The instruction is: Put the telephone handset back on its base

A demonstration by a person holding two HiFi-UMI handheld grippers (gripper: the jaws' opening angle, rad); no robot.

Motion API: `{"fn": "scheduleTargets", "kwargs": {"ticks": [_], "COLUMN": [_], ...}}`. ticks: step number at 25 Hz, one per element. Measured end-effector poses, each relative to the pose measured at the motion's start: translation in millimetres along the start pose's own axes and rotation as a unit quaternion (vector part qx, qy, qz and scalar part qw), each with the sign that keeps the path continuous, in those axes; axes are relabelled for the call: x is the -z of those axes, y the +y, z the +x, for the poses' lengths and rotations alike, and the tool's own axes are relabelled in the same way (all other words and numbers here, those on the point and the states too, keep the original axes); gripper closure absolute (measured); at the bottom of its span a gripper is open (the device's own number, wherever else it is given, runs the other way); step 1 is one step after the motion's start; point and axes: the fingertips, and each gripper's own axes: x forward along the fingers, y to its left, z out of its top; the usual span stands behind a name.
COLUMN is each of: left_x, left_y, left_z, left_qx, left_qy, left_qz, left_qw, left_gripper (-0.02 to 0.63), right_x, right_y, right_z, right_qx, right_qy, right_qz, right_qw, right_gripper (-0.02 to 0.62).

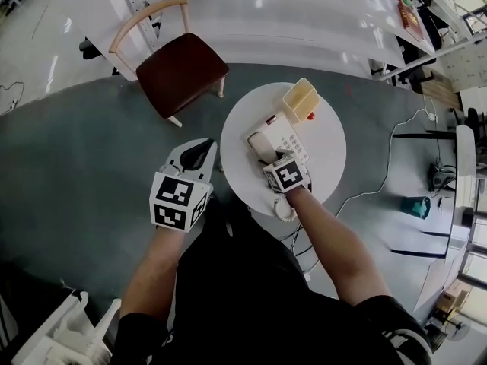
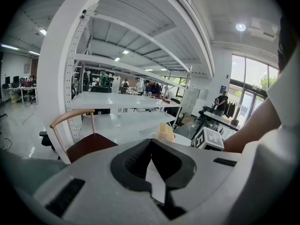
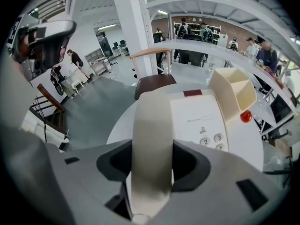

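Observation:
The cream telephone handset [image 1: 259, 144] lies along the left side of the white telephone base [image 1: 288, 137] on the round white table [image 1: 327, 158]. My right gripper [image 1: 274, 160] points steeply down and is shut on the handset's near end. In the right gripper view the handset [image 3: 151, 125] runs up between the dark pads of that gripper [image 3: 152, 163], with the base's keypad [image 3: 201, 121] just to its right. I cannot tell whether the handset rests in its cradle. My left gripper [image 1: 199, 152] hangs left of the table, off its edge, shut and empty [image 2: 151, 146].
A beige open box [image 1: 300, 99] and a small red ball [image 1: 310, 115] stand behind the base. The coiled cord [image 1: 285, 210] hangs at the table's near edge. A wooden chair [image 1: 179, 71] stands to the back left, with long white shelving [image 1: 304, 21] behind it.

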Motion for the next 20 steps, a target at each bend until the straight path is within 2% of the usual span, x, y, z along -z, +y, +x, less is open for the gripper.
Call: {"fn": "scheduleTargets", "kwargs": {"ticks": [5, 20], "left_x": [-2.4, -0.6], "left_y": [-2.6, 1.9], "left_z": [5.5, 5.8], "left_qx": [0.005, 0.004], "left_qy": [-0.003, 0.002], "left_qz": [-0.001, -0.005], "left_qw": [1.0000, 1.0000], "left_gripper": [0.597, 0.597], "right_x": [-0.7, -5.3], "right_y": [-0.3, 3.2], "right_z": [-0.4, -2.5], "right_qx": [0.002, 0.009], "right_qy": [0.014, -0.009], "right_qz": [-0.003, -0.007], "right_qw": [1.000, 1.000], "right_gripper": [0.380, 0.377]}}
